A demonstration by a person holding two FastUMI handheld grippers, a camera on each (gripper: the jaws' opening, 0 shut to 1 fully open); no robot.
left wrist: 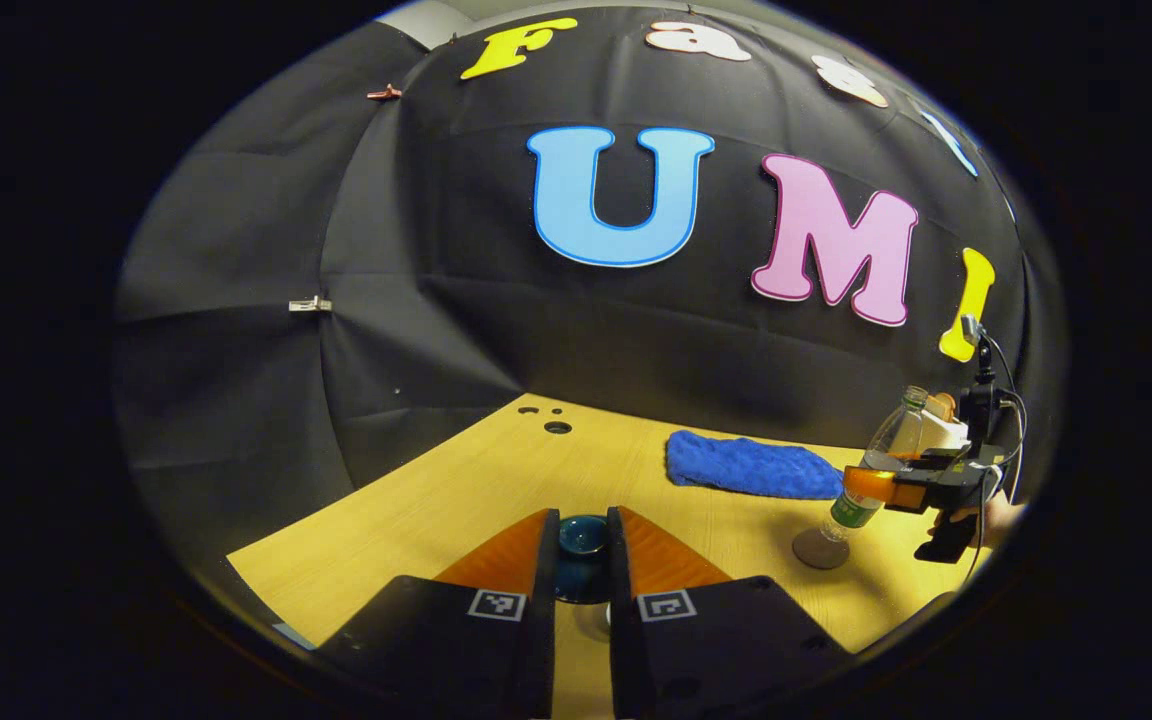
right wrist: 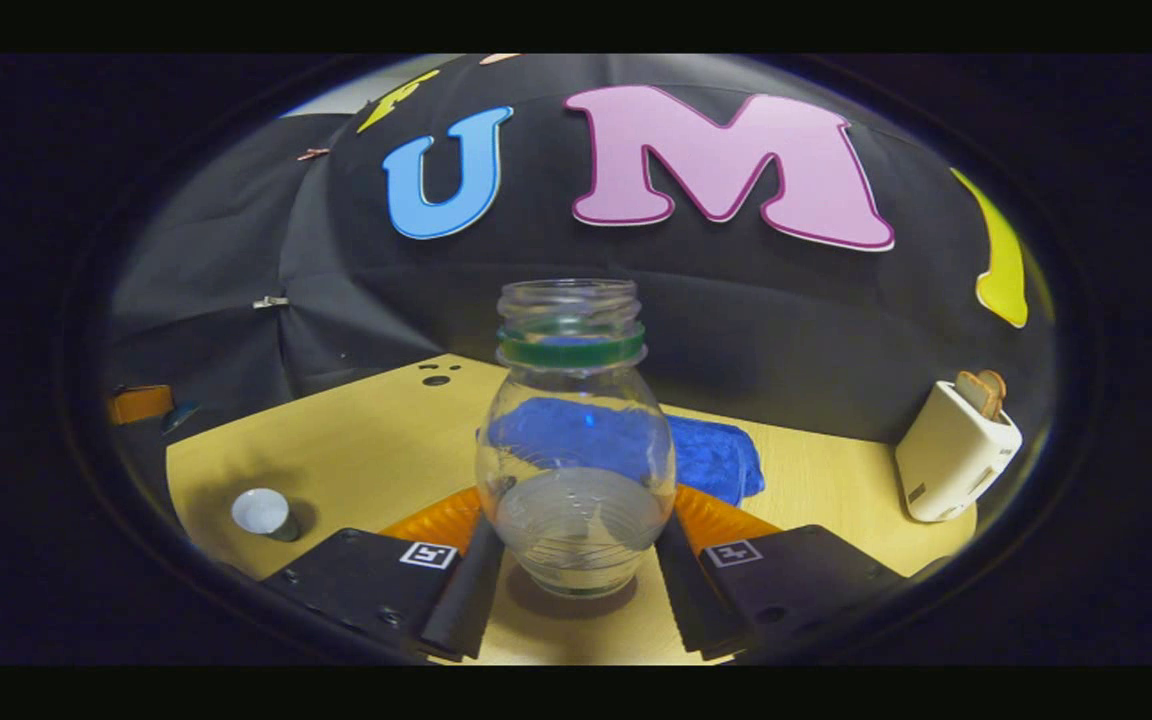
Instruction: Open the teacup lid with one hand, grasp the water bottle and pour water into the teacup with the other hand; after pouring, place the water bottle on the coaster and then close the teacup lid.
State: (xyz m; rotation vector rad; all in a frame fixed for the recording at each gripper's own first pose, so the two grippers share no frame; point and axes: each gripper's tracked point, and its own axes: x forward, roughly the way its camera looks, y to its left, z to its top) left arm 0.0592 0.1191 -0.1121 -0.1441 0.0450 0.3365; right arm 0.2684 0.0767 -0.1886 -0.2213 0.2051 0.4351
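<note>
Setting: black cloth walls enclose a pale wooden desk [right wrist: 356, 440]; we note a blue cloth [right wrist: 706, 455] at the back and a white toaster [right wrist: 951, 450] at the far right.
Left gripper [left wrist: 582, 545]: we see the jaws narrow, closed on the dark blue teacup lid [left wrist: 582, 535], which sits between them above the desk.
Right gripper [right wrist: 576, 560]: the jaws press both sides of the water bottle [right wrist: 576, 470]. In the left gripper view this gripper [left wrist: 881, 492] holds the bottle [left wrist: 881, 465] at mid-body, leaning, with its base at the coaster [left wrist: 820, 549].
Teacup [right wrist: 261, 512]: it stands open on the desk at the left, well apart from the bottle.
Step in hand: we judge that the bottle is being set on the coaster, with closing the lid to follow.
Procedure: we advise bringing the bottle upright, centring its base on the coaster, and parting the jaws only when it stands unaided. Keep the lid level meanwhile.
Hidden: in the right gripper view the bottle covers the coaster, so we cannot confirm centring there.
Uncertain: we cannot tell whether the base rests on the coaster or hangs just above it, nor the water level in the teacup.
</note>
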